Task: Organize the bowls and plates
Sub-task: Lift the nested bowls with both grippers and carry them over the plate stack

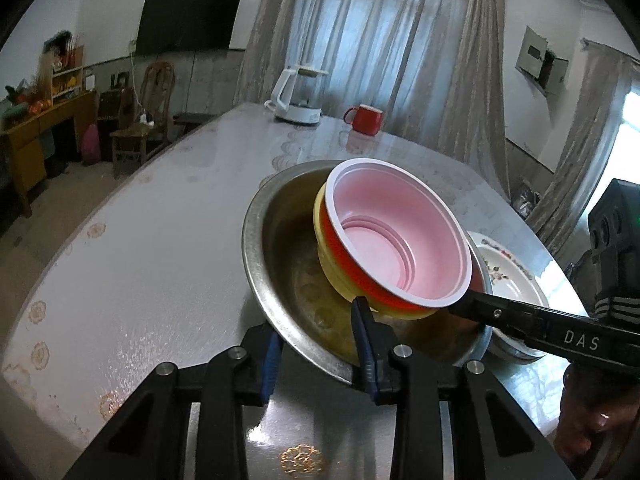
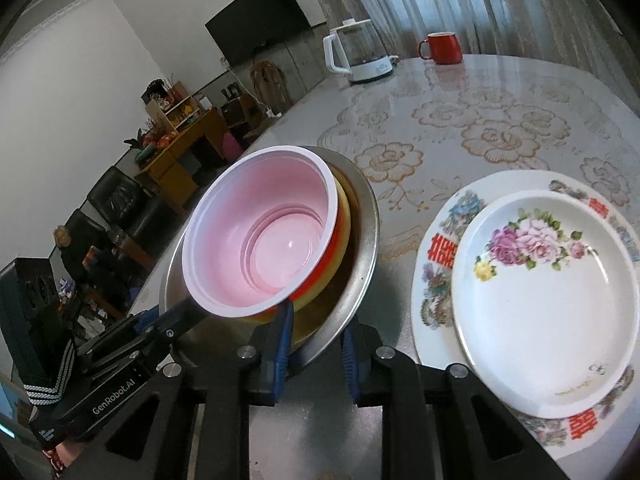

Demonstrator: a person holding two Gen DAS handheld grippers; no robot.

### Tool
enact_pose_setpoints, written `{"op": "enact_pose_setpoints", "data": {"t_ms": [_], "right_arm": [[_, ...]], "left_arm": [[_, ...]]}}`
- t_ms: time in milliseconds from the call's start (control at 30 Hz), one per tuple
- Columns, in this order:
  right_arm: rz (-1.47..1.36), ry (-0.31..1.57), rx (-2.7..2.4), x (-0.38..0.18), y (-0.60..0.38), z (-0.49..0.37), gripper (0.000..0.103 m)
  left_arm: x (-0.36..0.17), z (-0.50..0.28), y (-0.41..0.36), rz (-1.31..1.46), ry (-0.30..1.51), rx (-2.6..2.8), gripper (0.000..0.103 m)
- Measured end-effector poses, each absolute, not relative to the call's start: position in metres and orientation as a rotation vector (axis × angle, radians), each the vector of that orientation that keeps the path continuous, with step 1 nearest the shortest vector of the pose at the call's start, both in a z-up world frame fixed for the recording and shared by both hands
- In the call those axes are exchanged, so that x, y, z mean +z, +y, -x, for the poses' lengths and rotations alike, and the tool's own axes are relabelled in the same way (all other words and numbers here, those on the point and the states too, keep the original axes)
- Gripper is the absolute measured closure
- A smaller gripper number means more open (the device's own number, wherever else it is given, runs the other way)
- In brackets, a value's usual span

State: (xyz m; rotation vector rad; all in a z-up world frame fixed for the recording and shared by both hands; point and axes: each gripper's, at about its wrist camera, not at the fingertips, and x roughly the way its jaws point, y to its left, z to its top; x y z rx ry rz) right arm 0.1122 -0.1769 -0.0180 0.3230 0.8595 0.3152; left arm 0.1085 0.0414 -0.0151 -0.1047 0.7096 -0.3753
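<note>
Now | left gripper: clamped on near rim of round steel basin | right gripper: clamped on same basin's rim | pink-lined orange plastic bowl: tilted inside basin, on table | floral white plates: beside basin

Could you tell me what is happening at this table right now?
A person with a gripper in each hand is sorting dishes. Both the left gripper and the right gripper are clamped on the near rim of a metal basin. Inside it a pink bowl sits tilted, nested in a yellow bowl. Beside the basin, a small flowered plate is already stacked on a bigger plate. A kettle and red mug stand at the far side.
</note>
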Motion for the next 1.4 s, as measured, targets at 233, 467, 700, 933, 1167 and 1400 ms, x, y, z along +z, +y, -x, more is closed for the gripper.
{"op": "enact_pose_setpoints", "data": {"t_ms": [233,467,700,933,1167,1400], "right_arm": [[-0.327,0.821,0.316,-0.002,-0.187,-0.101,0.081],[-0.337,0.781,0.297,0.012,-0.204,-0.088,0.081],[-0.351,0.744,0.239,0.027,-0.233,-0.071,0.081],[-0.383,0.707,0.158,0.038,-0.269,-0.057,0.081],[-0.410,0.692,0.063,0.043,-0.305,-0.043,0.081],[-0.466,0.722,0.019,0.032,-0.332,-0.036,0.081]], "left_arm": [[0.003,-0.102,0.031,0.091,0.671,-0.389,0.069],[0.017,-0.097,0.015,0.081,0.640,-0.419,0.069],[0.029,-0.096,-0.018,0.070,0.625,-0.486,0.069],[0.042,-0.100,-0.062,0.028,0.614,-0.574,0.069],[0.041,-0.101,-0.104,0.014,0.632,-0.655,0.069],[0.033,-0.100,-0.126,-0.010,0.659,-0.686,0.069]]}}
